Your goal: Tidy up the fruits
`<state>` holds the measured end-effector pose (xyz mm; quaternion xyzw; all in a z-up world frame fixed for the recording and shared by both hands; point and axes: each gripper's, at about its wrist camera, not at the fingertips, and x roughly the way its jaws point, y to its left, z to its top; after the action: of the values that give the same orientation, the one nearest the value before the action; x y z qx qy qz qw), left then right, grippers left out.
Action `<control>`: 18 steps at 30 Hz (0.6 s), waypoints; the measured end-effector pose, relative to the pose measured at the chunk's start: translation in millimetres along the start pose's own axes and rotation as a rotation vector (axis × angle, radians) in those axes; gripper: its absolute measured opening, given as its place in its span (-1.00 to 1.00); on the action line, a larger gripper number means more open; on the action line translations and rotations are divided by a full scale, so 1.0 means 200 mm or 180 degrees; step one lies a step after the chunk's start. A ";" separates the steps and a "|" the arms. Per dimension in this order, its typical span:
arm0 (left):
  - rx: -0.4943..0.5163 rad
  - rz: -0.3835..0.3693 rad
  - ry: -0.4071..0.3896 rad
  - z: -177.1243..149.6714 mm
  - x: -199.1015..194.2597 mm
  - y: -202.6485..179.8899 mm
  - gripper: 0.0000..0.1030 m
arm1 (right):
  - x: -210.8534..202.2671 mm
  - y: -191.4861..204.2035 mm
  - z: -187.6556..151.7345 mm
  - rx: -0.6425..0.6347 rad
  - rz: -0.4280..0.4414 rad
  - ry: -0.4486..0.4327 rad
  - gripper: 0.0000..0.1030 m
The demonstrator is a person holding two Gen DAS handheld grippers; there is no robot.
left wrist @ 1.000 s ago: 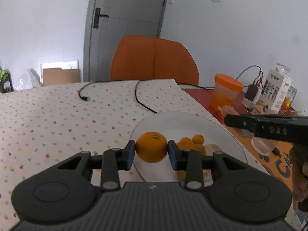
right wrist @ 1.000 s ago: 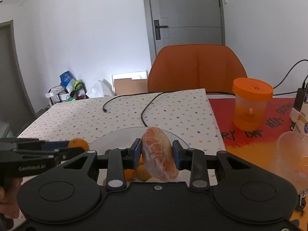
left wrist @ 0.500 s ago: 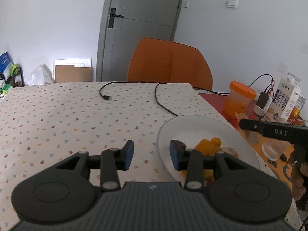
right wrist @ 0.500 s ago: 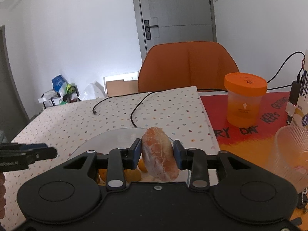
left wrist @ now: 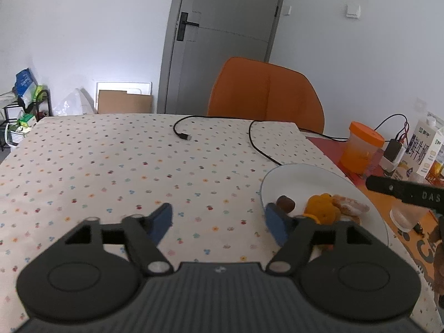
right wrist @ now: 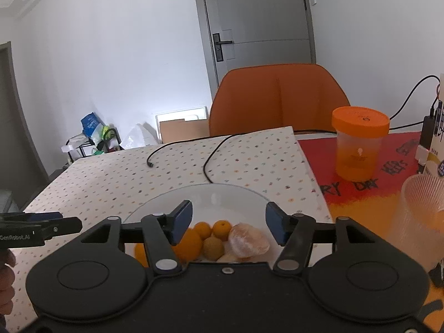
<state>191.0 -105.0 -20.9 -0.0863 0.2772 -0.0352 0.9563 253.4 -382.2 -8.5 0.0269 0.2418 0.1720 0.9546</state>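
A glass plate [right wrist: 222,194] on the dotted tablecloth holds several fruits: an orange [right wrist: 191,242], small oranges [right wrist: 222,226], a brownish round fruit [right wrist: 212,247] and a peeled pale-orange fruit [right wrist: 249,241]. My right gripper [right wrist: 227,226] is open and empty just above the fruits. In the left wrist view the plate [left wrist: 305,177] lies at the right with the orange [left wrist: 322,208], a dark fruit [left wrist: 285,203] and the peeled fruit [left wrist: 351,206]. My left gripper [left wrist: 219,222] is open and empty over the cloth, left of the plate.
A black cable [left wrist: 258,144] lies across the far cloth. An orange-lidded jar [right wrist: 359,144], a ribbed clear cup [right wrist: 421,216] and a milk carton [left wrist: 421,144] stand on the red mat at the right. An orange chair [right wrist: 280,100] stands behind the table.
My left gripper let go of the orange onto the plate, opened wide and drew back left. My right gripper opened and dropped the peeled fruit onto the plate.
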 end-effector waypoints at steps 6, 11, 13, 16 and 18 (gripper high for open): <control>-0.0030 0.0009 -0.0050 -0.02 -0.07 0.02 0.55 | -0.06 0.08 -0.04 -0.0038 0.0084 0.0039 0.28; 0.0026 -0.0020 -0.0048 -0.06 -0.13 0.02 0.64 | -0.10 0.14 -0.05 -0.0059 0.0088 0.0047 0.35; 0.0005 -0.0042 -0.0027 -0.07 -0.15 0.04 0.67 | -0.12 0.16 -0.06 -0.0057 0.0087 0.0039 0.36; 0.0010 -0.0074 -0.0021 -0.08 -0.19 0.06 0.74 | -0.15 0.19 -0.07 -0.0049 0.0101 0.0033 0.39; 0.0009 -0.0068 -0.0030 -0.08 -0.22 0.07 0.81 | -0.18 0.22 -0.08 -0.0056 0.0103 0.0025 0.44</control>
<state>145.5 -88.4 -14.6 -0.0880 0.2716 -0.0455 0.9573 203.2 -353.7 -0.9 0.0217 0.2437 0.1896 0.9509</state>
